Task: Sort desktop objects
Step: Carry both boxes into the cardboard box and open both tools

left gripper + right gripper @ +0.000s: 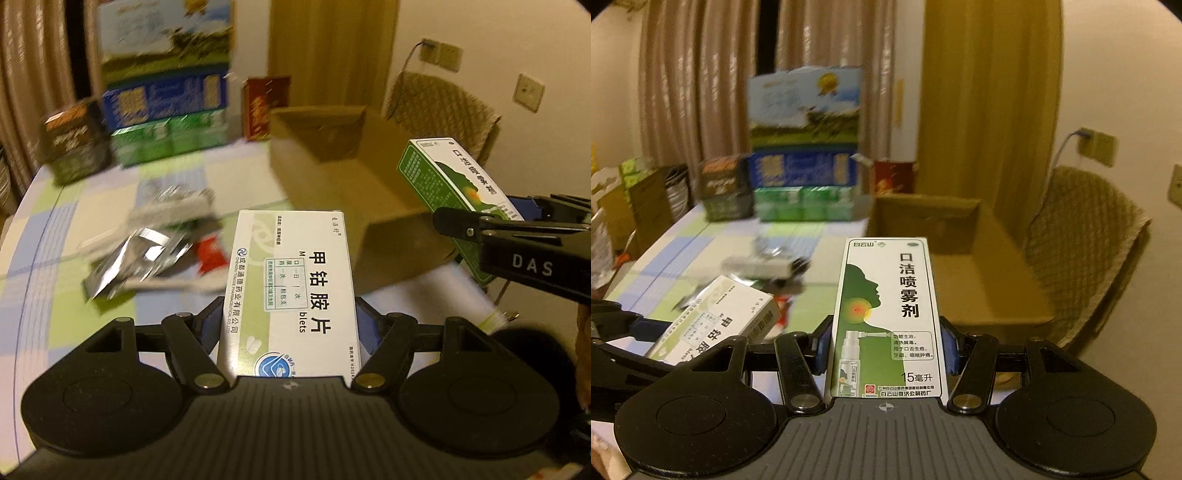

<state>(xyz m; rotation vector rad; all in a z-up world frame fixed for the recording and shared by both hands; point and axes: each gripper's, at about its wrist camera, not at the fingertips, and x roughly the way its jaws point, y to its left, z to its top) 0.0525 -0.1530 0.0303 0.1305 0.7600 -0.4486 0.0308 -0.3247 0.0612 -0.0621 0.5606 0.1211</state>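
Observation:
My left gripper [290,325] is shut on a white and pale green tablet box [291,288], held lengthwise above the table. That same tablet box [716,321] shows at the lower left of the right wrist view. My right gripper [884,347] is shut on a tall green and white spray box [886,314]. In the left wrist view the spray box [443,177] hangs at the right, over the near corner of an open cardboard box [343,177]. The cardboard box [960,266] lies ahead and to the right of both grippers.
Silver foil packets [140,254] and a red wrapper [210,254] lie on the checked tablecloth [74,229]. Stacked green, blue and dark cartons [166,122] line the table's far side. A woven chair [1086,236] stands beyond the cardboard box. Curtains and a wall close the background.

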